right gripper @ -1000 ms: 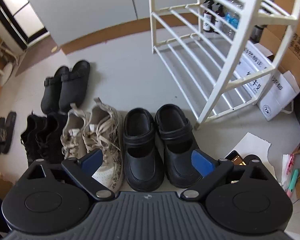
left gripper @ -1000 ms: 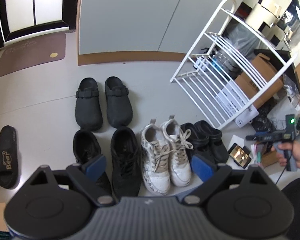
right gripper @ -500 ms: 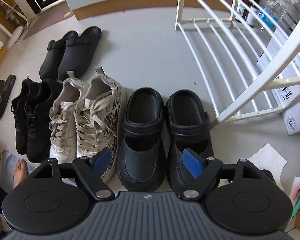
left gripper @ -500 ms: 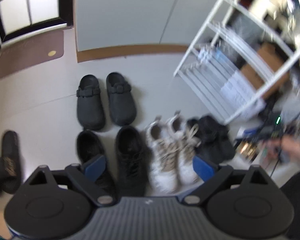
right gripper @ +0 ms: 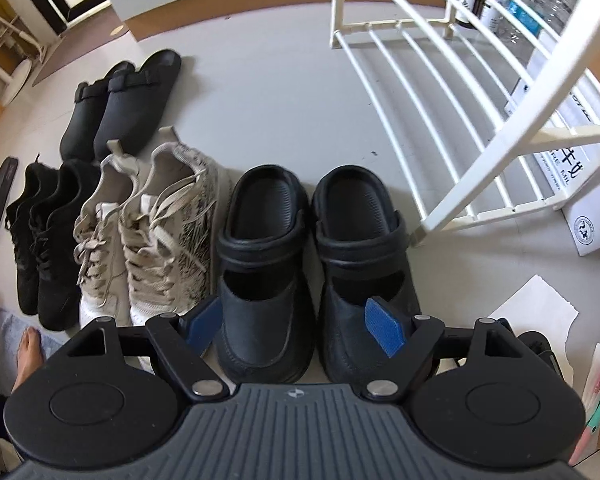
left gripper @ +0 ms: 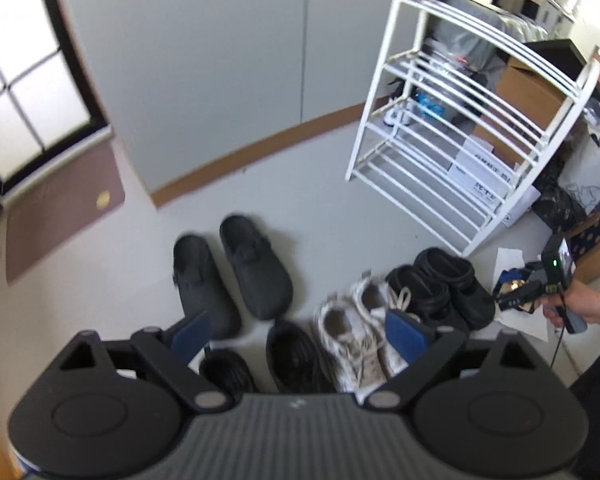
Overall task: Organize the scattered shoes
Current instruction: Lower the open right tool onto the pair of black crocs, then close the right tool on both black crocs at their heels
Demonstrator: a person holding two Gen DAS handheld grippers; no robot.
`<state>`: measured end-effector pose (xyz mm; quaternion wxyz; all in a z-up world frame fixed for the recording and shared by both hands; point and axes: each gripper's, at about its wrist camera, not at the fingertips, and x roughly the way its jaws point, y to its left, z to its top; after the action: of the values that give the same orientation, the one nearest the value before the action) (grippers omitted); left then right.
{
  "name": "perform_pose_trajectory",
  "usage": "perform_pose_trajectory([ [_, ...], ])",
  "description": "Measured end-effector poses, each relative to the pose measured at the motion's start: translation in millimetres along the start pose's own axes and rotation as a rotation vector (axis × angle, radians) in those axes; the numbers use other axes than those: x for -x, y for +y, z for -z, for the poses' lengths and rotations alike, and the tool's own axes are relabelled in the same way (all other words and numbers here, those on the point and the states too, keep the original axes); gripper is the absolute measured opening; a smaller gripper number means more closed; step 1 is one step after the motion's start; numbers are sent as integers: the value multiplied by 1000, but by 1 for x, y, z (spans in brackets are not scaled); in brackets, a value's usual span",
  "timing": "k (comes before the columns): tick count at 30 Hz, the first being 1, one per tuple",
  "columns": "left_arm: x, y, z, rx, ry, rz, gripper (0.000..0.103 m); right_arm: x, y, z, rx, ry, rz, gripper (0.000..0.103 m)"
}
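Clogs [right gripper: 312, 264] sit at 12 o'clock between my spread right gripper [right gripper: 294, 326] fingers, not gripped. Left gripper [left gripper: 298, 334] also wide apart, empty, above the sneakers [left gripper: 356, 332].

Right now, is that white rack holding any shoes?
Empty: the rack's bars show bare in both views; every shoe sits on the floor.

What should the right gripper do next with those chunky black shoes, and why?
Probably lower the right gripper and close on the black clog beneath it. Its jaws are open and empty, that pair sits nearest the white rack, and the rack's visible shelves hold no shoes.
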<state>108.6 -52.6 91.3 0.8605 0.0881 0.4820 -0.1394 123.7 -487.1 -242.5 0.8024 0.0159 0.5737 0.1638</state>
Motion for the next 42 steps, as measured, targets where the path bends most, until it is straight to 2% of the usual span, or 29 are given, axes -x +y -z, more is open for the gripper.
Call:
perform_pose_trajectory([
  [9,-11,-85,-68,-87,-120,47,95,-6,-17,8,-61,-69,-12,83],
  [14,-39,-126,-67,-40,-174,136,95,-10,-24,11,-87,-110,-19,83],
  [20,-74,-150,-55,59,-185,235,95,-28,-32,21,-116,-132,-11,83],
  [23,-93,-151,-41,70,-166,226,95,-37,-32,26,-119,-139,-1,83],
  [29,-129,-129,-14,73,-92,164,95,-51,-27,31,-104,-160,32,82],
  [33,-157,-112,8,105,-55,151,95,-61,-24,34,-94,-174,54,81],
  [42,-204,-93,32,143,5,159,95,-82,-17,42,-72,-206,103,76],
])
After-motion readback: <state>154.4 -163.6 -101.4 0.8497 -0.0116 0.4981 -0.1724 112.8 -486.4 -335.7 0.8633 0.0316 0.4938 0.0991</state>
